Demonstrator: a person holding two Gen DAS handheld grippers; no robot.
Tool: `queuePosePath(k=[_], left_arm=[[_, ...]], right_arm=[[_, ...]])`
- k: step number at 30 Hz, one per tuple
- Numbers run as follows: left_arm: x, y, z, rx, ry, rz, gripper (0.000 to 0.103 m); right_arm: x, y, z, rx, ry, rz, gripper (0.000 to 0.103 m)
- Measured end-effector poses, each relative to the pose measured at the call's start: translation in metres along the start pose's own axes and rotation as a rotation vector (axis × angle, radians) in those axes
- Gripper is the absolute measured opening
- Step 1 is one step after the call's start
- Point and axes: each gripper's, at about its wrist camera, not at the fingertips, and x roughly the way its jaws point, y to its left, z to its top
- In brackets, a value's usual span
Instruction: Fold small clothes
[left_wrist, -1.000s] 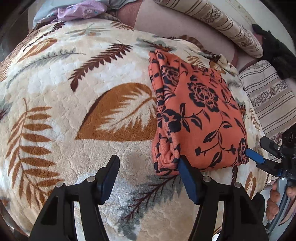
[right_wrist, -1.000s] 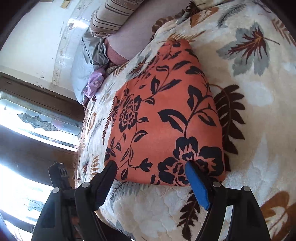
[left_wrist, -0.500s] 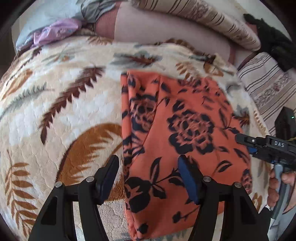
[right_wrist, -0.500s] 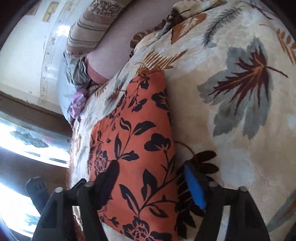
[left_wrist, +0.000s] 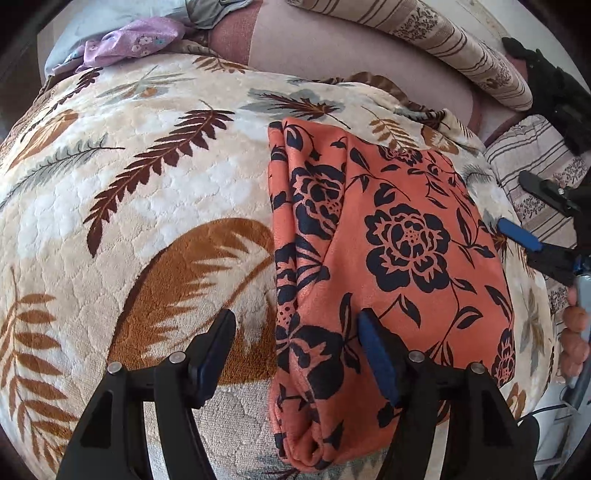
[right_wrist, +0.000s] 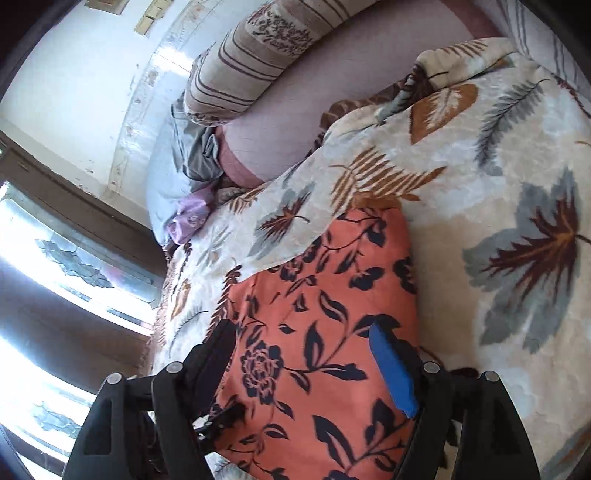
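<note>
Claws first: we found the left claw (left_wrist: 295, 347) gaping wide over the near end of the folded orange garment (left_wrist: 388, 258), its dark finger (left_wrist: 218, 343) above the blanket just off the garment's layered edge and its blue-padded finger (left_wrist: 376, 358) above the orange cloth itself. Nothing was pinched between them, and we could not tell whether either pad touched the fabric. The right claw (right_wrist: 306, 354) stood just as wide; its jaws had just been opening, and the garment (right_wrist: 321, 350) lay beneath and between them without being pressed by either pad. Seen from the left wrist, that right claw (left_wrist: 532, 218) hung just off the garment's far side edge, with the fingers of the person's hand (left_wrist: 574, 339) curled on its handle.

The garment, orange with dark navy flowers, lay flat as a neat oblong on the leaf-patterned blanket (left_wrist: 147, 221) that covered the bed. Past the garment's far end the blanket gave way to a plain mauve sheet (left_wrist: 351, 48) and a striped bolster (left_wrist: 443, 40). Well apart from the garment, at the blanket's far corner, we saw a crumpled lilac cloth (left_wrist: 136, 40) against pale blue bedding (left_wrist: 96, 33). A second striped cushion (left_wrist: 535, 162) sat beyond the garment's side, behind the right claw.
</note>
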Motion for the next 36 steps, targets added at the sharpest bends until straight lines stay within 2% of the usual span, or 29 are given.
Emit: queuePosePath(k=[2,7,10,13,21,30,36], left_arm=[[-0.003,0.002,0.0,-0.023,0.013,-0.013,0.069],[-0.022,-0.002,-0.01,0.012,-0.015,0.024,0.07],[-0.03,-0.003,-0.018,0.028,-0.019,0.045,0.07],[-0.043,-0.006,-0.028,0.044,-0.042,0.073,0.07],[-0.078,-0.017,-0.053,0.06,-0.074,0.099,0.073],[-0.102,-0.032,-0.077,0.081,-0.086,0.129,0.074],[-0.108,-0.037,-0.084,0.088,-0.089,0.146,0.074]], right_arm=[[0.025,-0.013,-0.003,0.02,0.072,-0.075,0.082],[-0.002,0.013,-0.02,-0.015,0.005,-0.043,0.082],[-0.02,0.032,-0.049,-0.08,0.001,-0.052,0.082],[-0.03,0.04,-0.083,-0.129,0.027,-0.1,0.082],[-0.062,0.036,-0.154,-0.135,0.037,-0.202,0.082],[-0.091,0.033,-0.193,-0.089,-0.008,-0.191,0.082],[-0.098,0.036,-0.203,-0.097,-0.026,-0.201,0.082]])
